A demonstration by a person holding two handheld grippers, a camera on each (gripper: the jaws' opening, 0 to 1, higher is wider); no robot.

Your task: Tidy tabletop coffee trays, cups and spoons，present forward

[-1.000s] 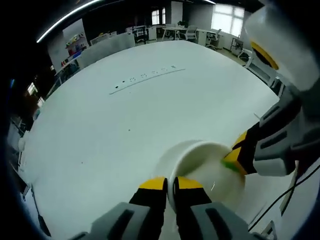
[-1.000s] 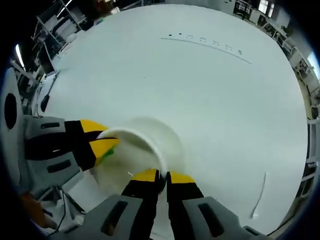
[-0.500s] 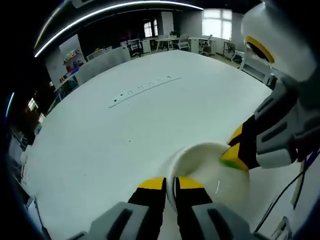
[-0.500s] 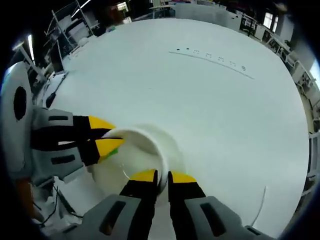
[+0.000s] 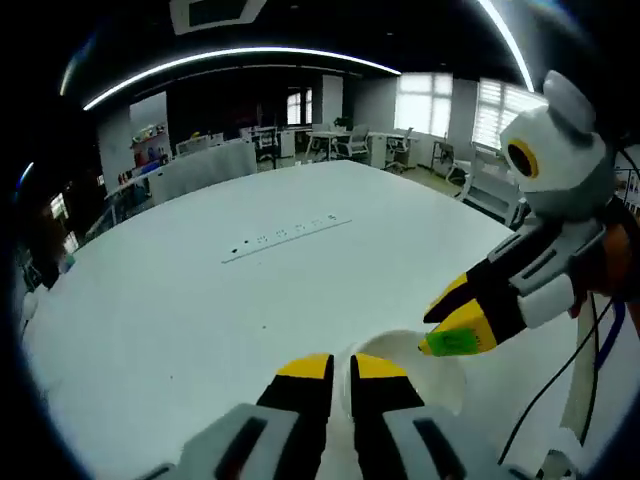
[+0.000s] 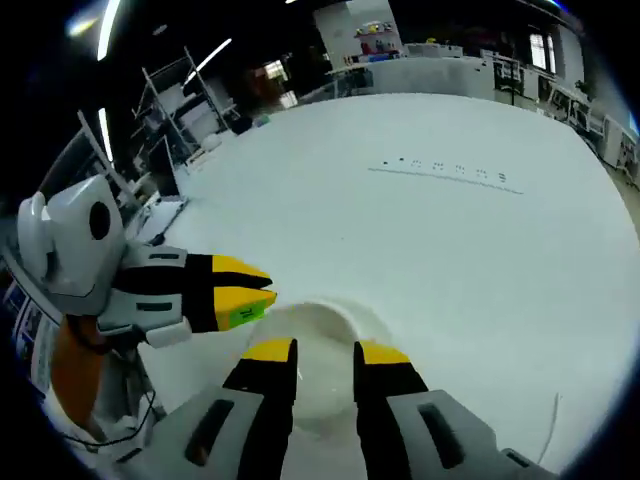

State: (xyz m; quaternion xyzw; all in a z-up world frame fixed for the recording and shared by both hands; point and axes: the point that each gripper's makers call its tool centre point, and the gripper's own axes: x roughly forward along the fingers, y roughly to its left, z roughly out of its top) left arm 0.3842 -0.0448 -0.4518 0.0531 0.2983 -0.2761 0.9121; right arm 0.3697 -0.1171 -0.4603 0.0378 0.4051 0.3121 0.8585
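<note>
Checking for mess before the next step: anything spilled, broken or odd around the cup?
Nothing stands out. The white cup looks whole, its inside and the white table around it unstained. The left gripper pinches its rim.

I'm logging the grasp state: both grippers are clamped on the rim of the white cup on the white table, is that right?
Not quite. The left gripper is shut on the rim of the white cup on the white table, but the right gripper is not clamped. The right gripper view shows its jaws standing apart, open around the cup's near side.
</note>
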